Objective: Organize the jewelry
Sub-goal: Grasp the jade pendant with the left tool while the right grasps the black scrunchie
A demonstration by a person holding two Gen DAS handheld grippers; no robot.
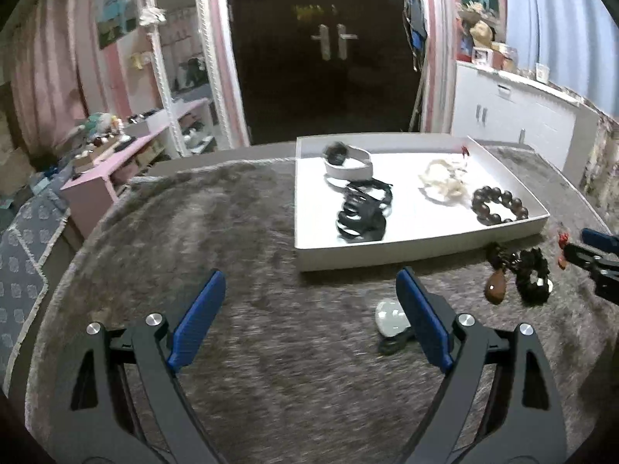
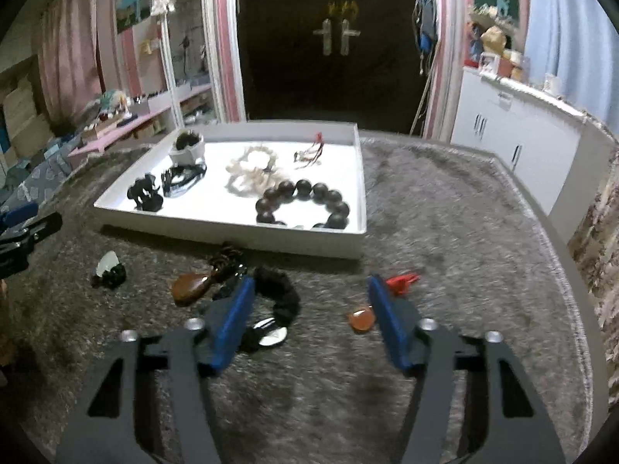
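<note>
A white tray [image 1: 387, 251] [image 2: 232, 232] on the grey shaggy mat holds a dark bead bracelet [image 1: 499, 205] [image 2: 305, 203], a white bead bracelet [image 1: 443, 183] [image 2: 253, 172], black pieces [image 1: 363, 208] [image 2: 182, 179] and a white band [image 1: 348, 164]. My left gripper [image 1: 310, 272] is open above bare mat, and a clear stone pendant [image 1: 390, 315] [image 2: 108, 266] lies beside its right finger. My right gripper [image 2: 310, 282] is open, low over the mat. An orange pendant [image 2: 361, 320] with a red tassel [image 2: 402, 281] lies by its right finger. A black fuzzy bracelet [image 2: 278, 297] lies by its left finger.
A brown teardrop pendant [image 1: 496, 290] [image 2: 189, 288] lies on the mat in front of the tray. A white cabinet [image 2: 514, 131] stands at the right, a pink shelf [image 1: 104, 170] at the left, and a dark door behind. Bare mat stretches to the right of the tray.
</note>
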